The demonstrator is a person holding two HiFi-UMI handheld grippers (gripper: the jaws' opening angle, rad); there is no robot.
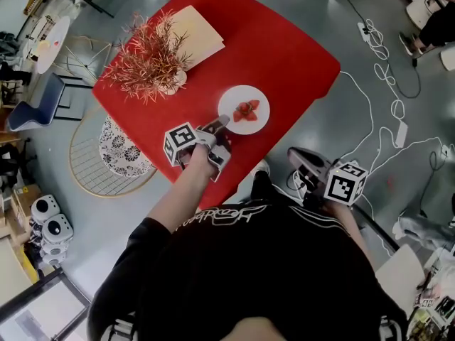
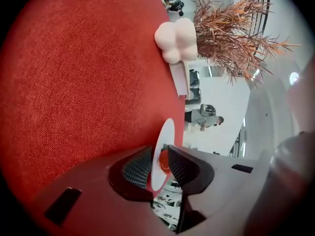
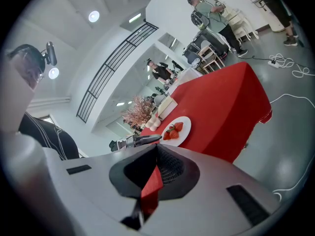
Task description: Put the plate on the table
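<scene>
A white plate [image 1: 238, 94] with strawberries [image 1: 247, 110] lies flat on the red table [image 1: 284, 55], toward its near edge. My left gripper [image 1: 222, 123] reaches over that edge to the plate's near rim. In the left gripper view the plate [image 2: 166, 132] shows edge-on between the jaws of the left gripper [image 2: 160, 159], which stand slightly apart from it and do not press on it. My right gripper [image 1: 293, 155] hangs off the table's near right side, over the floor. In its own view the right gripper [image 3: 156, 154] is shut and empty, and the plate [image 3: 185, 131] lies ahead of it.
A dried reddish plant [image 1: 151, 59] in a lumpy white vase [image 2: 177, 39] stands at the table's far left, beside a tan folder [image 1: 193, 30]. White cables [image 1: 384, 77] lie on the floor to the right. A wire chair [image 1: 106, 155] stands left of the table. People [image 3: 211, 11] stand far off.
</scene>
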